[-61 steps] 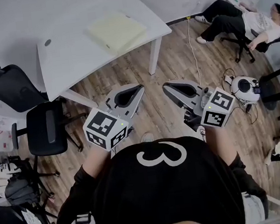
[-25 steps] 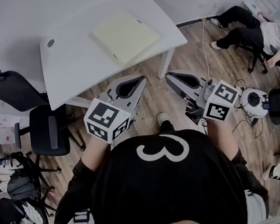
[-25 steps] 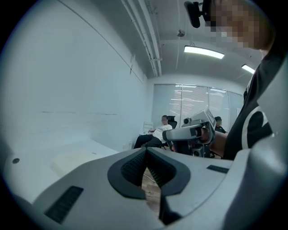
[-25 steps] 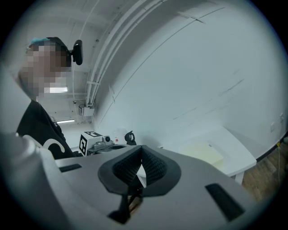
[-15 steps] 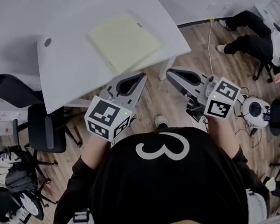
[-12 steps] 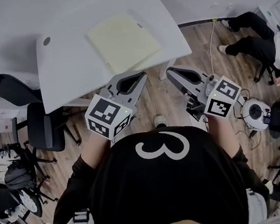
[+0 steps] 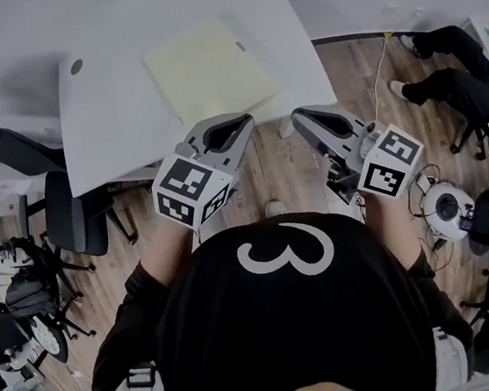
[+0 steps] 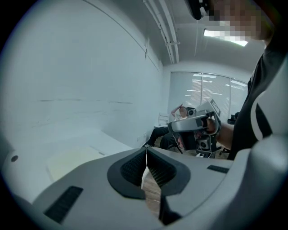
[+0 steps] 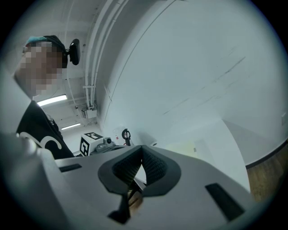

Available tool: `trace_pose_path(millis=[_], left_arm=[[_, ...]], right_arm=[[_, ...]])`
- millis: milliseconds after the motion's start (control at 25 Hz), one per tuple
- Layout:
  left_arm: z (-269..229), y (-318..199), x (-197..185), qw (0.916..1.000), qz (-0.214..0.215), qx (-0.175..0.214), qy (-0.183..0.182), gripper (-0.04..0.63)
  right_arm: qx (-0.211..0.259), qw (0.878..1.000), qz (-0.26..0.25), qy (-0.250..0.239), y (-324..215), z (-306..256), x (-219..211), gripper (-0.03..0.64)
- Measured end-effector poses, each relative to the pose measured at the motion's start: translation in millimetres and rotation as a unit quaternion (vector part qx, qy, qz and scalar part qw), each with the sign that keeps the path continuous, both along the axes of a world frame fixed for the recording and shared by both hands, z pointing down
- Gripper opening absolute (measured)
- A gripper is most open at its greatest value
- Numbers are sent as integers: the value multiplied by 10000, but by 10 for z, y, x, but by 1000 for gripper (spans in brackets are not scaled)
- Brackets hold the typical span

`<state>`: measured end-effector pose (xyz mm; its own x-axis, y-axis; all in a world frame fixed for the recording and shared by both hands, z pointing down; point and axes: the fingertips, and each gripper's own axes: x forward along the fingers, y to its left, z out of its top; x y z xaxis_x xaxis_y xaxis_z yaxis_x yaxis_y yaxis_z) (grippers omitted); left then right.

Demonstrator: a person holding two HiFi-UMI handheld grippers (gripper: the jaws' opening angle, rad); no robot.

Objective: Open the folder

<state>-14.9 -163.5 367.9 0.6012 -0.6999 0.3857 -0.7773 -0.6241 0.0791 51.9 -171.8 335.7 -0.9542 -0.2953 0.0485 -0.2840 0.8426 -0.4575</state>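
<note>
A pale yellow folder (image 7: 211, 66) lies flat and closed on the white table (image 7: 120, 117). It also shows in the left gripper view as a folder (image 8: 72, 159) and faintly in the right gripper view as a folder (image 9: 183, 147). My left gripper (image 7: 244, 121) hovers just short of the table's near edge, below the folder, jaws shut on nothing (image 8: 146, 150). My right gripper (image 7: 296, 115) hangs beside it over the wooden floor, off the table's right corner. Its jaws meet at the tips, with nothing between them (image 9: 141, 148). Neither gripper touches the folder.
Black office chairs (image 7: 76, 224) stand left of the table. A seated person's legs (image 7: 451, 76) are at the far right, with a round white device (image 7: 445, 207) and cables on the floor. The table has a round cable hole (image 7: 77, 66).
The person has stepped toward the table, so both grippers have come nearer its front edge and the folder. Both pairs of jaws stay shut.
</note>
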Motion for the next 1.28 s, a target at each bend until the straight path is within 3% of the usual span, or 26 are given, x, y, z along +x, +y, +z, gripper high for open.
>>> trace_pose_path(millis=[160, 520, 680, 800, 920, 1040, 1280], left_arm=[[61, -183, 20, 9999, -98, 5, -36, 17], [477, -573, -112, 9972, -246, -206, -671, 19], [704, -624, -93, 9940, -63, -277, -1059, 30], [890, -691, -90, 9910, 63, -408, -1274, 98], [1096, -743, -86, 9854, 119, -478, -1632, 126], [1266, -756, -71, 9832, 194, -670, -1685, 163], [1453, -877, -170, 9736, 82, -663, -2183, 238]], right_arm=[[48, 10000, 44, 40, -142, 25, 115, 23], [-211, 9992, 314, 88, -471, 258, 191, 23], [-334, 9985, 414, 108, -515, 368, 219, 23], [-448, 9979, 462, 93, -588, 449, 220, 23], [-545, 9972, 502, 108, -614, 544, 241, 23], [-627, 9964, 558, 76, -628, 597, 257, 23], [-744, 9951, 649, 47, -684, 680, 270, 23]])
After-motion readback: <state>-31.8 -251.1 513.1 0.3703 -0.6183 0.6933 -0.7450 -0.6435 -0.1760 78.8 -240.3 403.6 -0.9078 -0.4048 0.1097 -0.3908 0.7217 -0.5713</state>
